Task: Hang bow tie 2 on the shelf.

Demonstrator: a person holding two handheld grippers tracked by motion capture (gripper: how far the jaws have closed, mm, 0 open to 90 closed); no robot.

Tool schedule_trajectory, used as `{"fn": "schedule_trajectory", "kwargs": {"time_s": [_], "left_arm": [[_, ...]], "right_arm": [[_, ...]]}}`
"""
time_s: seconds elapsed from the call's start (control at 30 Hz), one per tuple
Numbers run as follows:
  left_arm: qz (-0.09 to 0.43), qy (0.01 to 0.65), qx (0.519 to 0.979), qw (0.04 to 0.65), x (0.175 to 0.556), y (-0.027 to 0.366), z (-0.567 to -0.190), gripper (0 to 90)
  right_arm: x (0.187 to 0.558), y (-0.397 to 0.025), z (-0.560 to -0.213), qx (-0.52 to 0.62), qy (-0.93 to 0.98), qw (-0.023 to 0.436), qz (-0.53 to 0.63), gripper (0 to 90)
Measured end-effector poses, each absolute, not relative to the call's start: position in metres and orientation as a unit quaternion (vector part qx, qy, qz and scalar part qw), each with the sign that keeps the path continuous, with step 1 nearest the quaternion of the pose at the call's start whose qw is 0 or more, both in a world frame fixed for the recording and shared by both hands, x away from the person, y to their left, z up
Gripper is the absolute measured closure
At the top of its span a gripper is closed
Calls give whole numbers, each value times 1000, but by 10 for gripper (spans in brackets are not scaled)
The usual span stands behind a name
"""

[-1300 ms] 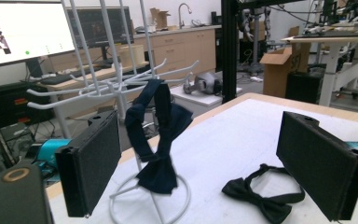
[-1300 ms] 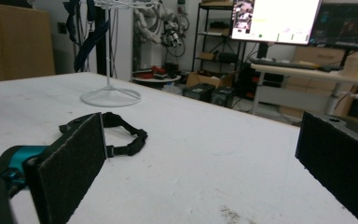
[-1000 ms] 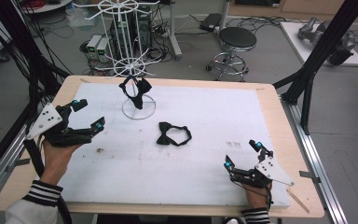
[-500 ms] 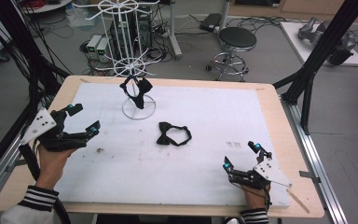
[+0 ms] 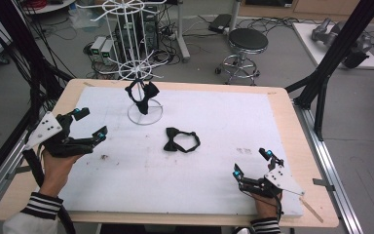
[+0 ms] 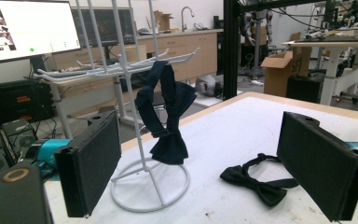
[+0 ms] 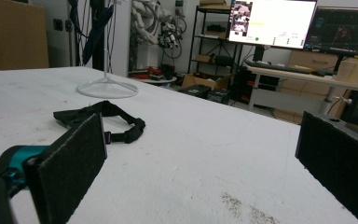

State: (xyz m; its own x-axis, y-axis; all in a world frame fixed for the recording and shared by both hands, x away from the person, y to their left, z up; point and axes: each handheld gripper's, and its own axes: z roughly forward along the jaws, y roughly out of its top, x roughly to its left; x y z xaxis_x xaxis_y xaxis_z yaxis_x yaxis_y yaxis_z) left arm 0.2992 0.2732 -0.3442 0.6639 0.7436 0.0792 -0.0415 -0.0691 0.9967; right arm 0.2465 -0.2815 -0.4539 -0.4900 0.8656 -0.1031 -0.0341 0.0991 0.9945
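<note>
Two bow ties sit on the white table mat [image 5: 214,161]. One, dark navy [image 6: 165,116], hangs by its strap from an arm of the white wire rack [image 5: 141,63], its knot dangling just above the rack's round base ring. The other, black [image 5: 180,141], lies flat near the mat's middle with its strap looped beside it, well apart from the rack's base. The left gripper [image 5: 88,124] hovers over the mat's left edge, jaws spread wide and holding nothing. The right gripper [image 5: 252,163] rests low at the near right corner, jaws likewise wide apart and empty.
</note>
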Motion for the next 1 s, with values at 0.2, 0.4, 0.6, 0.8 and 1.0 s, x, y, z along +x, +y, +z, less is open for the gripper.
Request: {"fn": "schedule_trajectory", "kwargs": {"time_s": [0.2,0.4,0.6,0.8,1.0], "left_arm": [[300,262,673,623,303,261,-341,141],[289,262,689,611,309,245,-339,141],[280,256,703,601,314,229,-337,141],[252,248,726,589,320,213,-335,141],[232,241,748,573,329,197,-335,141]], "right_arm": [[246,-281,-454,328,634,384,585,11],[246,-282,-454,326,634,387,585,11],[246,-281,-454,325,636,386,584,11],[245,-281,-454,323,635,388,585,11],[245,-282,-455,322,632,388,588,11]]}}
